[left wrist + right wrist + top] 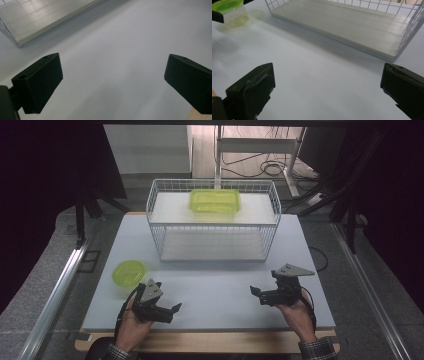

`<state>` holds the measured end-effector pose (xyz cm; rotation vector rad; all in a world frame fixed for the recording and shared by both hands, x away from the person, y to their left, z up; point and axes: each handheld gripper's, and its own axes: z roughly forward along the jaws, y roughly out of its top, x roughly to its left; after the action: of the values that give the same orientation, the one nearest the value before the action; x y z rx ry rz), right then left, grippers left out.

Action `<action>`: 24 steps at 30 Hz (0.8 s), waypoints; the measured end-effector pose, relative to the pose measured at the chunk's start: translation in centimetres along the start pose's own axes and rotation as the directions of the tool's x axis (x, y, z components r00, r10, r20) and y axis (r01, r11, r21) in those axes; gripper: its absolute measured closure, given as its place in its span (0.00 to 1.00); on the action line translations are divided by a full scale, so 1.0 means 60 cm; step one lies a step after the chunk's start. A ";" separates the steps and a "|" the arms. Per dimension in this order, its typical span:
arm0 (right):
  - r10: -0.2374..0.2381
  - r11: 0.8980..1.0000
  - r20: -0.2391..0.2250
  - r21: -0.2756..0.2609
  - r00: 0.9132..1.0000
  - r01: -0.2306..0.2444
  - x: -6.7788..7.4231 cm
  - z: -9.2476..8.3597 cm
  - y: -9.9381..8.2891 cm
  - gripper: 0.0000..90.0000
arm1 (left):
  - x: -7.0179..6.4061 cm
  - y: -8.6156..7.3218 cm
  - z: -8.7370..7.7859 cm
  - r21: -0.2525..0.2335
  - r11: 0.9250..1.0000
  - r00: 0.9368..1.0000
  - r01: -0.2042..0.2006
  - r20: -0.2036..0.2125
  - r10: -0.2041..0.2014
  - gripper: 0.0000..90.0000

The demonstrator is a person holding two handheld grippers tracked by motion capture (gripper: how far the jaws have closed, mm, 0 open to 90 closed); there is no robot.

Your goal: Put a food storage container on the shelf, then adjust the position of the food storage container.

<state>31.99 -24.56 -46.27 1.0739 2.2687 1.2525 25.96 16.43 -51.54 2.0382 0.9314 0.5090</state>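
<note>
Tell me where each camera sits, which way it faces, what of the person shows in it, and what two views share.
High view: above the person's side, facing forward and down on the table; both hands, left gripper and right gripper show.
Left gripper view: rides the left gripper, facing the tabletop and the wire rack corner; its open jaws show.
Right gripper view: rides the right gripper, facing the rack and round green-lidded container; its open jaws show.
Shared: high and right gripper views both show that container.

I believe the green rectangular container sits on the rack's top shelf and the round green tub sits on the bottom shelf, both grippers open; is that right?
Not quite: the round tub stands on the table, left of the rack, as the high view shows. The rectangular container is on the top shelf, and both grippers, left and right, are open.
</note>
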 end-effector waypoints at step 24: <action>0.001 0.998 0.030 0.067 1.000 -0.003 -0.015 0.013 -0.049 0.00 | 0.012 0.015 -0.011 0.003 1.000 1.000 0.020 -0.005 -0.020 0.08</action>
<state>31.73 -25.77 -49.19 1.1102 2.3027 1.1613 26.40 16.99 -50.41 2.0287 0.9551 0.5019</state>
